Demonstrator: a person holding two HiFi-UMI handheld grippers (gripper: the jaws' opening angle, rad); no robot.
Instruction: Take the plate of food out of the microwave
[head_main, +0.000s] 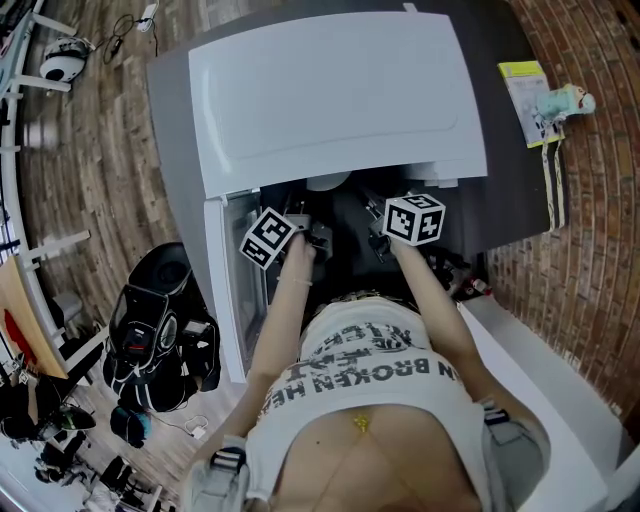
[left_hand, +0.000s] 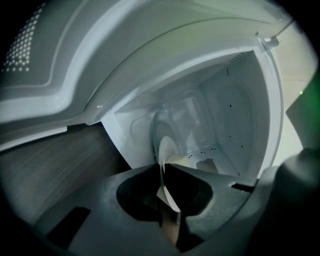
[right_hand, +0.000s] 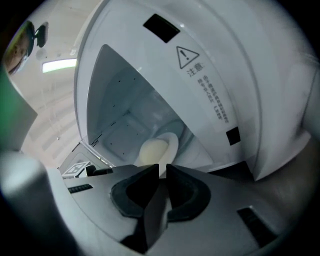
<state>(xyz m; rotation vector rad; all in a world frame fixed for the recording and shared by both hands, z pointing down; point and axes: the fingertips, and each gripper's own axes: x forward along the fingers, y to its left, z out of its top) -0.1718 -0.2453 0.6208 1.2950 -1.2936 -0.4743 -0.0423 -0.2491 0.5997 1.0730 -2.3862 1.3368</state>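
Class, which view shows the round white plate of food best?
Right gripper view: the round white plate faces it, pale food visible. Left gripper view shows its rim edge-on; head view barely shows it.

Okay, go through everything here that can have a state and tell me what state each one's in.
microwave door: open, swung out on the person's left
plate: inside the microwave, rim gripped on two sides
food: on the plate
left gripper: shut on the plate's rim
right gripper: shut on the plate's rim
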